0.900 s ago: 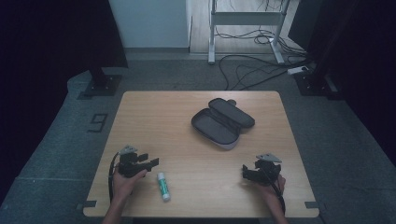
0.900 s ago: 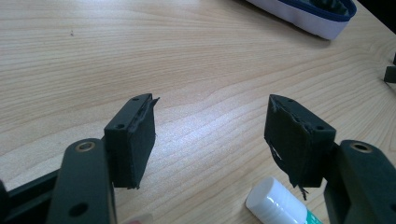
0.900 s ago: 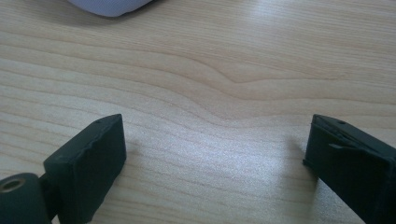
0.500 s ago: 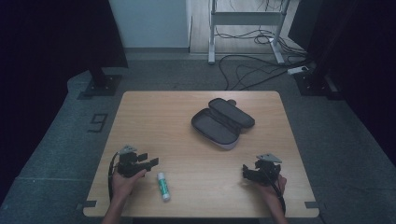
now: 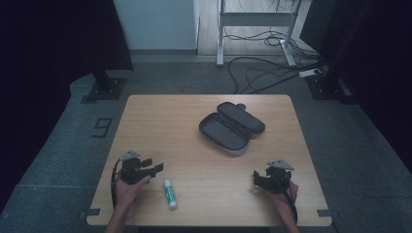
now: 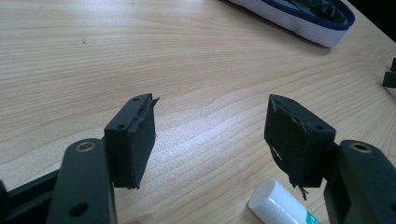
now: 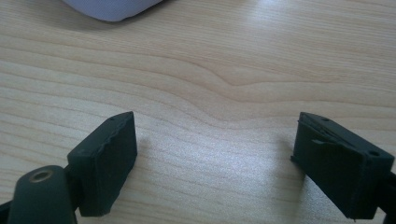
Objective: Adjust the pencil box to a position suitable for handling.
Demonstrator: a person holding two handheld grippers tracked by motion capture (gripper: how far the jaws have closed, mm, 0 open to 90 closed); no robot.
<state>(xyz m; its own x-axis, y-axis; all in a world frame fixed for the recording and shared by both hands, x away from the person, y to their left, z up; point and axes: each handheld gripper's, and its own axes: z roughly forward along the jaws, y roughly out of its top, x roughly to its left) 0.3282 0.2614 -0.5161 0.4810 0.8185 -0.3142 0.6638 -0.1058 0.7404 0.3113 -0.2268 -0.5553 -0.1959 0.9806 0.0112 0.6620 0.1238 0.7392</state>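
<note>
Left hand-held gripper point(image 5: 156, 168) beside glue stick point(image 5: 170, 193), lengthwise near-far.

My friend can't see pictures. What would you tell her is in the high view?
A wooden table holds an open grey pencil case and a glue stick. A person's hands hold the open left gripper beside the stick and the open right gripper.

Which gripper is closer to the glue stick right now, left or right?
Left. The left gripper sits just beside the glue stick, fingers open and not touching it. The right gripper is far across the table, also open and empty.
</note>
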